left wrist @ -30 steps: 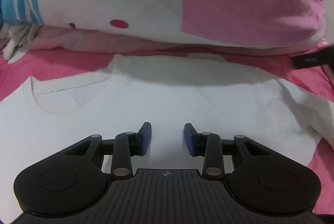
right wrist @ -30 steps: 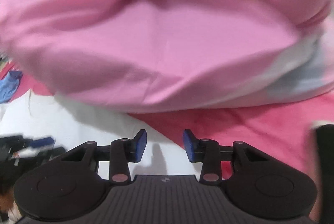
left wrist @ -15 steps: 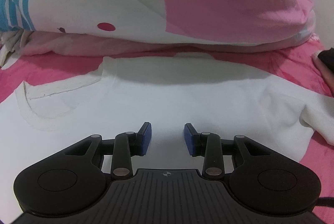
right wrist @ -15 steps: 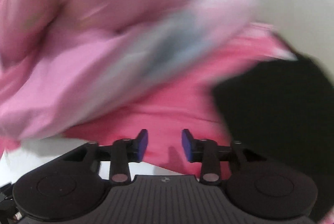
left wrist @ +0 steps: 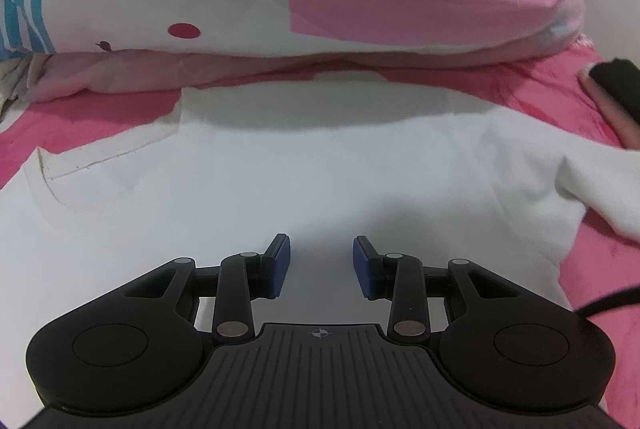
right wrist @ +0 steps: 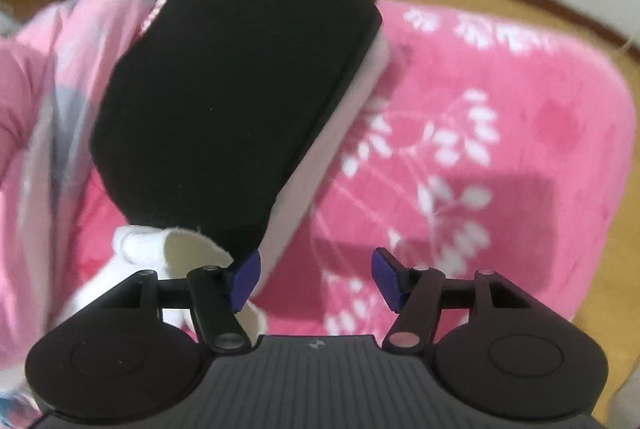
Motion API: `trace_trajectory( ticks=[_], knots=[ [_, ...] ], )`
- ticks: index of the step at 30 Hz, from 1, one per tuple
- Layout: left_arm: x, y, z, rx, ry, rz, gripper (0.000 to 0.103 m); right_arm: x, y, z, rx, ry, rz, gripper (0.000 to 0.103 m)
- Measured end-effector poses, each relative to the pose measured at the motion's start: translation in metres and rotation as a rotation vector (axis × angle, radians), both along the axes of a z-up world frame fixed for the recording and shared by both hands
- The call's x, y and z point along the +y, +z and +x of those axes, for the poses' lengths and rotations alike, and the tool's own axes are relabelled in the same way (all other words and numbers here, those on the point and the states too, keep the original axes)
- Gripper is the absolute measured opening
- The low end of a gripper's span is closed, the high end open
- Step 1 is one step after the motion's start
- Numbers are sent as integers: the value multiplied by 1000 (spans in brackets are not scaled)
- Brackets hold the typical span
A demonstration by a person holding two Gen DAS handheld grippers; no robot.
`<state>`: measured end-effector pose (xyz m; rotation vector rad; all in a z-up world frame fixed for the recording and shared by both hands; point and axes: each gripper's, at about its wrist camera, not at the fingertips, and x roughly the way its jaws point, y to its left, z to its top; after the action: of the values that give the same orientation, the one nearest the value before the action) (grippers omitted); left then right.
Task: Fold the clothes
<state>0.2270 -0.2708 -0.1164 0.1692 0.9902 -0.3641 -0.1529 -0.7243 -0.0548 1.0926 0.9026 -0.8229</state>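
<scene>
White shirt (left wrist: 320, 181) | flat under left gripper (left wrist: 322, 265) | jaws apart, empty

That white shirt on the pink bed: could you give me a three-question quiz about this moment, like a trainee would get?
1. True or false: the left gripper grips the white shirt.
2. What lies beyond the right gripper? A black folded stack B shoe C book
3. What colour is the blanket?

Key: 1 false, its jaws stand apart above the shirt. 2 A, the black folded stack. 3 pink, with white leaves.
</scene>
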Motion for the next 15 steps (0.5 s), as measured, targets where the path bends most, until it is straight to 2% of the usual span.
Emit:
trace_trajectory(
  ticks=[6,15],
  knots=[
    [4,2,-9,4,-14,3,35,11,12,5,-123,42,-43,69],
    [33,16,-20,5,0,9,35,39,30,6,-198,30,-95,69]
  ],
)
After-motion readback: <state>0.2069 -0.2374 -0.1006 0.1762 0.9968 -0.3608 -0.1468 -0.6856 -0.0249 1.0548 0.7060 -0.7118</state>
